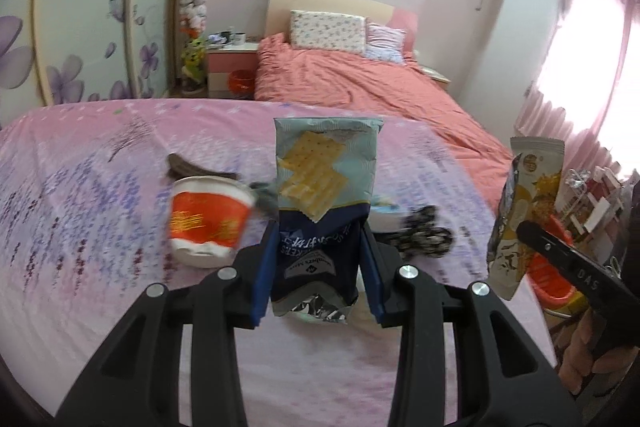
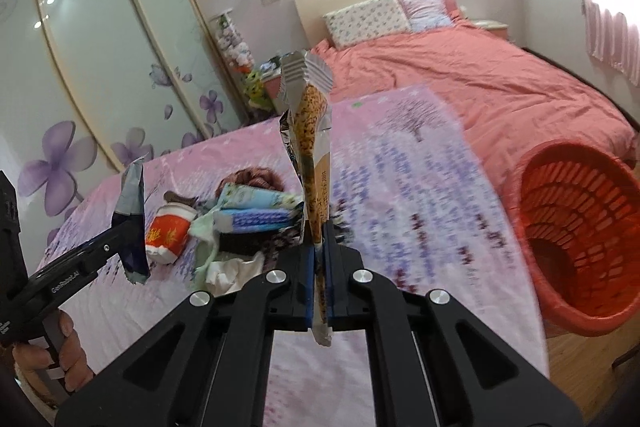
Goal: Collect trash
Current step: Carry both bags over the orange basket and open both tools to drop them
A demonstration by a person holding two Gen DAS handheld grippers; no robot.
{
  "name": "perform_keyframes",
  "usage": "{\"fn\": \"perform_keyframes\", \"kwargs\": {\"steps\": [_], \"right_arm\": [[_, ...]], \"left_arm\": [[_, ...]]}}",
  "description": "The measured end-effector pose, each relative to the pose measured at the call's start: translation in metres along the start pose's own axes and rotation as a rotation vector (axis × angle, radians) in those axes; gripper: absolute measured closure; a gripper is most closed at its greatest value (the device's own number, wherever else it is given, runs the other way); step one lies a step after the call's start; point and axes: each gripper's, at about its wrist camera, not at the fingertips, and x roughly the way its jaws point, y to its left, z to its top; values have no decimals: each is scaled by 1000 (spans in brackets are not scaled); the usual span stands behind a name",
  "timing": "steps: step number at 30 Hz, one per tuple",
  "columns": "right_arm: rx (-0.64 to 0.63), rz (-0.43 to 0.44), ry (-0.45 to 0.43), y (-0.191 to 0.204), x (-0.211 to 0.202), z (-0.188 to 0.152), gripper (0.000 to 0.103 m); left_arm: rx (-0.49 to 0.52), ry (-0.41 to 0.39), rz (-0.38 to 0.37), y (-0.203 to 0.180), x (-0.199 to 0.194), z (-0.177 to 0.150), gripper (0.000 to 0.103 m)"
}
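Note:
My left gripper (image 1: pixel 320 247) is shut on a blue-and-teal cracker bag (image 1: pixel 324 179) and holds it upright above the pink bedspread. It also shows at the left of the right wrist view (image 2: pixel 132 223). My right gripper (image 2: pixel 319 259) is shut on a tall, thin snack wrapper (image 2: pixel 310 131), seen edge-on; in the left wrist view the wrapper (image 1: pixel 524 211) hangs at the right. A red-and-white paper cup (image 1: pixel 206 219) lies on its side on the bedspread, also seen in the right wrist view (image 2: pixel 170 233). An orange mesh trash basket (image 2: pixel 580 235) stands right of the bed.
More litter lies by the cup: blue and white packets (image 2: pixel 256 211), crumpled white paper (image 2: pixel 228 271), a dark patterned item (image 1: pixel 424 239) and a brown piece (image 1: pixel 188 167). A second bed with a coral quilt (image 1: pixel 360 79) lies behind. A wardrobe (image 2: pixel 100 59) is at left.

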Motion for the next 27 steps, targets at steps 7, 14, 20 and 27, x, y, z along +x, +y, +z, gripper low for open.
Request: {"fn": "perform_keyframes", "kwargs": {"steps": [7,14,20,27], "right_arm": [[40,-109,-88,-43,-37,8,99],[96,-236,-155,-94,-61,10,99],[186,-277,-165,-141,-67,7,99],[248,-296,-158,-184,-56,6,99]], "left_arm": [[66,-12,-101,-63,2,6,65],[165,10,-223,-147,18,4,65],[241,59,-348,-219,46,-5,65],[311,110,-439,-293,85,-18,65]]}}
